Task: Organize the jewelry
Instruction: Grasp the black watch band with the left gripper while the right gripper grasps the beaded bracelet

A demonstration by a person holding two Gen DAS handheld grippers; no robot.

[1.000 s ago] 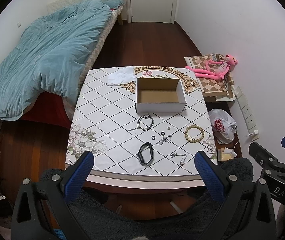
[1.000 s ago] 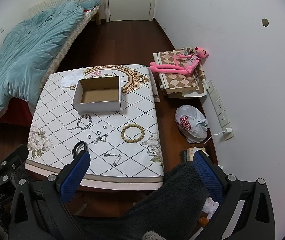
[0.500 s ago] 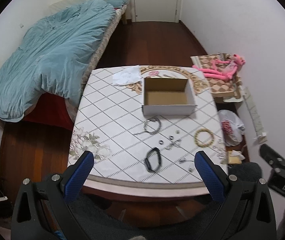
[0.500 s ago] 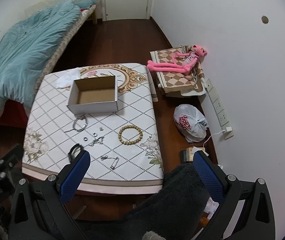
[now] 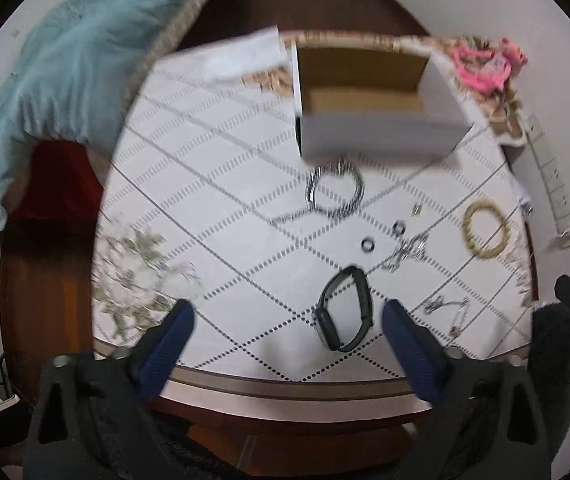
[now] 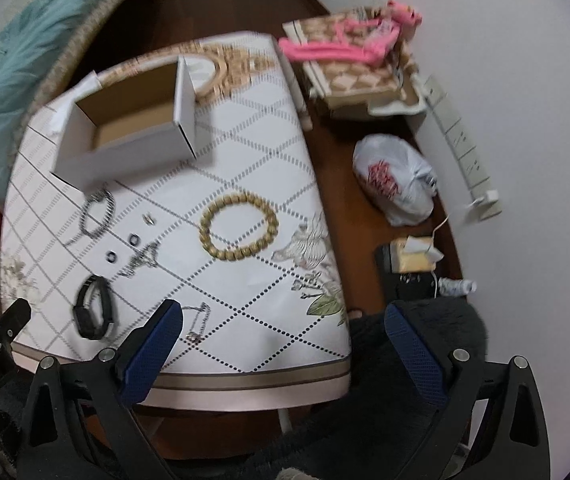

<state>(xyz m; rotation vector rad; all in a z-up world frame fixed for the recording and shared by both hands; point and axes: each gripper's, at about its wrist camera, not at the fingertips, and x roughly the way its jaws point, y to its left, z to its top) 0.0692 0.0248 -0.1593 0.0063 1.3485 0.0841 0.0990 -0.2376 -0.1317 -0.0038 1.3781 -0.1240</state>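
Left tool [image 5: 285, 312], jaws closing, empty, above table edge [image 5: 285, 380].

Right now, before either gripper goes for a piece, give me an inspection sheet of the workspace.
Surface: table under a white diamond-pattern cloth.
Job's things: open cardboard box, looks empty; chain bracelet; two small rings; beaded bracelet; black band; small silver pieces, blurred.
Clutter: white cloth or paper at the far edge.
Grippers: left gripper closing, nothing between its fingers, black band just ahead; right gripper open, holding nothing.
Cables: white cord by the power strip on the floor.
Surroundings: bed with a blue quilt, pink plush toy, tied plastic bag.
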